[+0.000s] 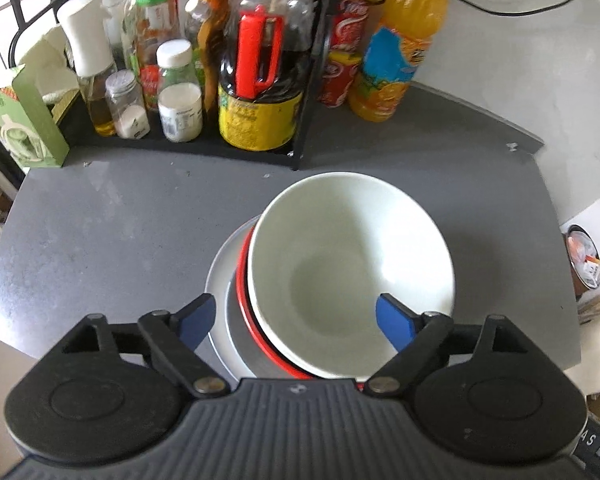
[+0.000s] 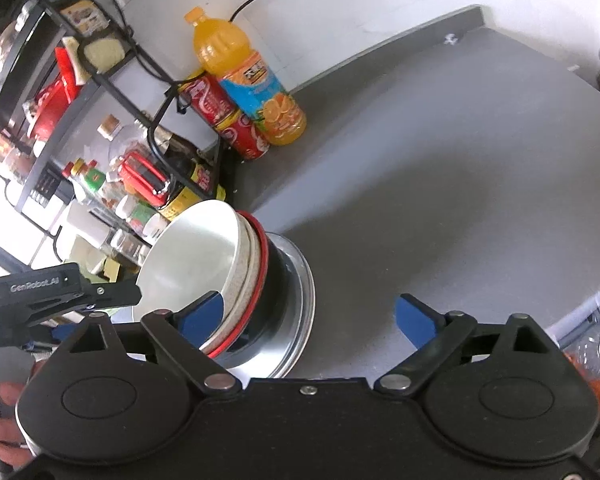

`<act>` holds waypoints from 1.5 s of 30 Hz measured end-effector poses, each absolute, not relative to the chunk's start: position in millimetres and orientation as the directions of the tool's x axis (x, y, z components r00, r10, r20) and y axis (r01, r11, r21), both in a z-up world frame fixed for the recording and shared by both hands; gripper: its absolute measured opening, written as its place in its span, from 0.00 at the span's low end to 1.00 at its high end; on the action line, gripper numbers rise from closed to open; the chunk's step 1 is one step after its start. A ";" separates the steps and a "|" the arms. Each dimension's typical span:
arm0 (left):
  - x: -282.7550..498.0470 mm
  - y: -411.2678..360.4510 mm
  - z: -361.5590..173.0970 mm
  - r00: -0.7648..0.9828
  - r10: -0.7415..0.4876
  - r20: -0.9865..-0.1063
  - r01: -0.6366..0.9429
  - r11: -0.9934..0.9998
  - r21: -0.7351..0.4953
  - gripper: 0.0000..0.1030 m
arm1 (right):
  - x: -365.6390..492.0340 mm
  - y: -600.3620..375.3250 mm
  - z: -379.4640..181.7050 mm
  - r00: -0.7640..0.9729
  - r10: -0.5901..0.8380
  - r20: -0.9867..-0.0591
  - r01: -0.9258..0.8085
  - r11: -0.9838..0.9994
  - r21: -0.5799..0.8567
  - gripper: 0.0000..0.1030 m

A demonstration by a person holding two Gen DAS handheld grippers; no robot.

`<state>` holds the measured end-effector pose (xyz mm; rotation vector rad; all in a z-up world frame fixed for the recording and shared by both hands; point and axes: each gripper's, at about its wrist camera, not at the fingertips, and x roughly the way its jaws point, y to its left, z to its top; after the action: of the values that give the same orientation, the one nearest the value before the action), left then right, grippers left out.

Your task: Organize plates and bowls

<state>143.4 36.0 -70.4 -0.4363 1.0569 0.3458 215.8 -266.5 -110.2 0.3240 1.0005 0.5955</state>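
Between the blue pads of my left gripper (image 1: 306, 322), which stand wide apart and press on nothing, sits the white bowl (image 1: 352, 268). It is on top of a stack: under it a red-rimmed bowl (image 1: 242, 288), and under that a grey plate (image 1: 218, 280), all on the grey counter (image 1: 120, 224). One pad appears over the inside of the white bowl, the other beside the plate; I cannot tell if they touch.

My right gripper (image 2: 310, 316) is also wide open and holds nothing. Its left pad lies in front of the stack's rim, its right pad over bare counter.

Only the right view shows the stack from the side, with a black bowl (image 2: 274, 280) below the red rim (image 2: 256, 276), and a hand (image 2: 4, 428) holding the left gripper's handle.

Only the left view shows the black rack (image 1: 300, 120) of bottles from the front. An orange drink bottle (image 1: 400, 48) and red cans (image 1: 342, 60) stand behind
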 end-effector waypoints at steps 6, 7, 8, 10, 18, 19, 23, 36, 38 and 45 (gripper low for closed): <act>137.7 23.5 -63.2 0.464 0.068 -0.883 -0.437 0.885 -0.162 0.90 | 203.2 -277.8 -106.2 0.455 0.577 -0.679 -0.298 0.817 0.494 1.00; 137.7 21.6 -62.9 0.463 0.068 -0.884 -0.426 0.891 -0.154 0.90 | 201.8 -280.3 -106.2 0.463 0.568 -0.680 -0.290 0.822 0.489 1.00; 138.4 19.8 -63.2 0.457 0.064 -0.887 -0.415 0.897 -0.149 0.90 | 200.6 -283.1 -106.8 0.469 0.562 -0.681 -0.281 0.826 0.488 1.00; 140.7 18.8 -65.1 0.446 0.034 -0.894 -0.394 0.905 -0.162 0.91 | 197.8 -287.0 -107.7 0.482 0.546 -0.685 -0.258 0.836 0.484 1.00; 139.8 12.3 -61.3 0.467 -0.010 -0.884 -0.279 0.947 -0.158 0.95 | 174.4 -283.0 -96.8 0.557 0.465 -0.689 -0.209 0.881 0.425 1.00; 139.6 13.2 -61.3 0.464 -0.014 -0.886 -0.267 0.951 -0.155 0.95 | 171.5 -282.5 -95.5 0.568 0.453 -0.687 -0.201 0.886 0.418 1.00; 138.0 16.2 -57.0 0.480 -0.038 -0.876 -0.206 0.966 -0.154 0.95 | 160.0 -278.9 -89.9 0.600 0.400 -0.693 -0.124 0.902 0.413 1.00; 121.6 42.7 -46.5 0.504 -0.099 -0.858 -0.088 0.982 -0.166 0.95 | 120.2 -255.8 -58.4 0.662 0.294 -0.689 -0.020 0.926 0.377 1.00; 119.5 44.7 -44.1 0.508 -0.112 -0.854 -0.070 0.983 -0.170 0.95 | 113.9 -252.5 -53.9 0.664 0.286 -0.691 -0.005 0.926 0.378 1.00; 101.2 49.0 -16.0 0.567 -0.124 -0.814 -0.012 0.987 -0.159 0.95 | 89.7 -237.1 -27.0 0.687 0.258 -0.679 -0.035 0.946 0.323 1.00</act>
<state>101.2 49.0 -16.0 -0.1526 0.9669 -0.0661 89.7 -237.1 -27.0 0.2965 0.7993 0.1667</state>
